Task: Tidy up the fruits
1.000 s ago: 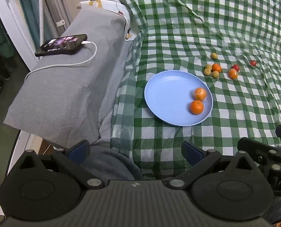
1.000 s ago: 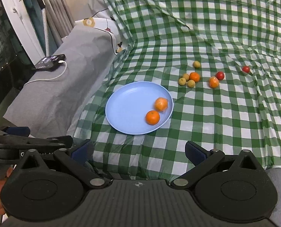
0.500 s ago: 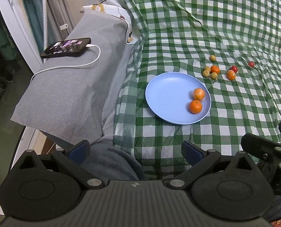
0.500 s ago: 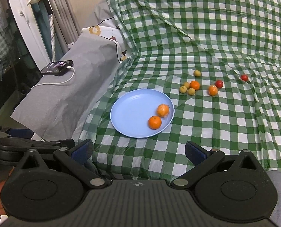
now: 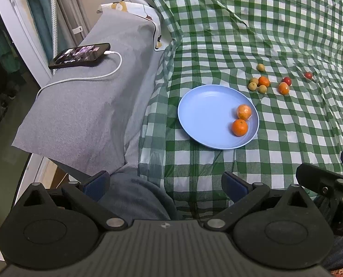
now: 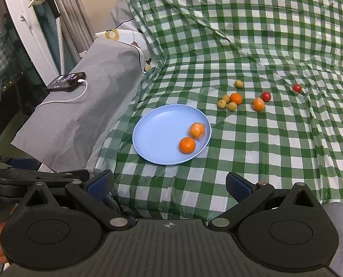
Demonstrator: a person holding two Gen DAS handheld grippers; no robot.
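Observation:
A blue plate lies on the green checked cloth and holds two oranges, one of them plastic-wrapped. Beyond it on the cloth lie several small yellow fruits, two more oranges and two small red fruits. My left gripper and right gripper are both open and empty, held back near the cloth's front edge, well short of the plate.
A phone on a white charging cable lies on a grey-covered ledge left of the cloth. A white door frame and curtains stand at far left. The cloth rises in folds at the back.
Both grippers have drawn back and up a little, so the plate and fruits look smaller and farther. Nothing on the cloth has moved.

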